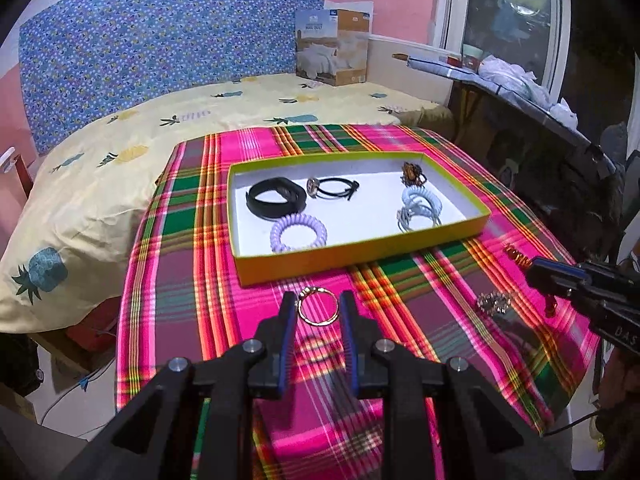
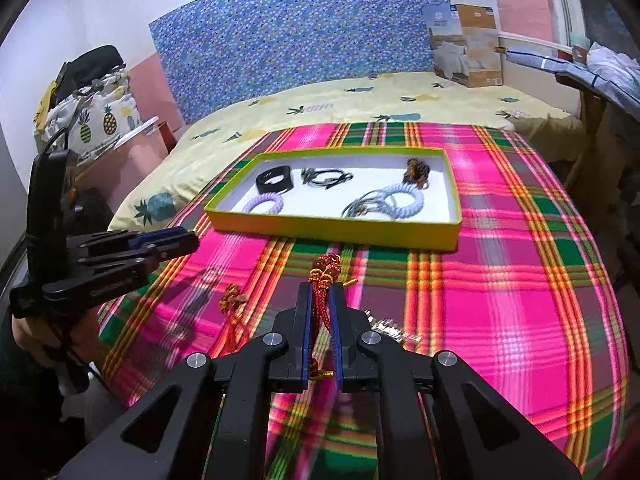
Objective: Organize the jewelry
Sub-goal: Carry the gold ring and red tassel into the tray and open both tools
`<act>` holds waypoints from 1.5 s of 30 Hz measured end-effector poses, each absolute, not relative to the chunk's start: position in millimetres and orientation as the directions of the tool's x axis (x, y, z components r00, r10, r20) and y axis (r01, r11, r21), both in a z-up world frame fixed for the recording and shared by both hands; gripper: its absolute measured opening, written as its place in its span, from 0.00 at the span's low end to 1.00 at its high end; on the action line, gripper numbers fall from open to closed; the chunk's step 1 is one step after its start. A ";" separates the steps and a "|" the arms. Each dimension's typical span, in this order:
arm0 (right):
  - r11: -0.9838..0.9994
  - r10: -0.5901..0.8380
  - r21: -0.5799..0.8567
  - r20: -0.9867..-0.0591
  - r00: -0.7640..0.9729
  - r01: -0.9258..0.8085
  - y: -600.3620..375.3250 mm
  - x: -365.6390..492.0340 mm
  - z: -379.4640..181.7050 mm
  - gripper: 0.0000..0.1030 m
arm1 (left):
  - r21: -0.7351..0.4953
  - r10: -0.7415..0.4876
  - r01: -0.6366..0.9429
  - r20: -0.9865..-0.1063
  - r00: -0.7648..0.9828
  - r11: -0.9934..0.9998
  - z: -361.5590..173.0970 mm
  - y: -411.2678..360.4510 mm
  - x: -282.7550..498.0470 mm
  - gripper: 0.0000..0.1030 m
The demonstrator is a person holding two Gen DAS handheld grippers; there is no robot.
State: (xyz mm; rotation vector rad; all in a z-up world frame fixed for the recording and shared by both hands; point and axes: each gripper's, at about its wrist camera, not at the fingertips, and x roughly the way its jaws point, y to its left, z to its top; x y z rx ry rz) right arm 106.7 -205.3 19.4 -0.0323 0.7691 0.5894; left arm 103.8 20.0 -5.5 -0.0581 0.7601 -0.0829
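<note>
Your left hand-held gripper [image 1: 318, 308] is spread wide, its fingers flanking a gold bangle [image 1: 318, 306] that lies on the plaid cloth [image 1: 460, 320] just before the yellow tray [image 1: 360, 254]. Your right hand-held gripper [image 2: 321, 300] is clamped on a red braided bracelet [image 2: 323, 280], its beaded end sticking out past the fingertips. The tray already contains a black band [image 1: 276, 200], a lilac spiral tie [image 1: 296, 232] and pale blue ties [image 1: 420, 208]. A silver piece [image 1: 494, 303] lies on the cloth near the right hand-held gripper.
</note>
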 end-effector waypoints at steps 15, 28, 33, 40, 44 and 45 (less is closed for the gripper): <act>0.869 0.445 0.144 -0.646 0.620 -0.473 -214.5 173.5 33.8 0.08 | -0.071 -0.069 0.029 -0.667 0.742 0.997 10.3 37.2 154.5 0.22; 0.881 0.400 0.112 -0.693 0.599 -0.459 -202.1 235.8 13.2 0.08 | -0.043 -0.043 0.018 -0.714 0.698 0.999 -13.1 36.8 202.6 0.22; 0.893 0.367 0.102 -0.727 0.580 -0.438 -199.1 253.7 -1.5 0.08 | -0.042 -0.035 0.007 -0.735 0.677 0.999 -25.6 37.7 211.9 0.22; 0.909 0.325 0.087 -0.760 0.563 -0.407 -198.3 265.8 -16.1 0.08 | -0.045 -0.040 0.010 -0.748 0.663 0.999 -34.7 38.0 216.6 0.22; 0.910 0.316 0.078 -0.764 0.562 -0.407 -195.5 266.1 -17.6 0.08 | -0.038 -0.040 0.016 -0.750 0.660 0.999 -36.6 36.2 217.3 0.22; 0.909 0.317 0.079 -0.767 0.558 -0.408 -194.8 266.0 -18.0 0.08 | -0.034 -0.037 0.017 -0.751 0.659 0.999 -36.8 35.5 217.7 0.22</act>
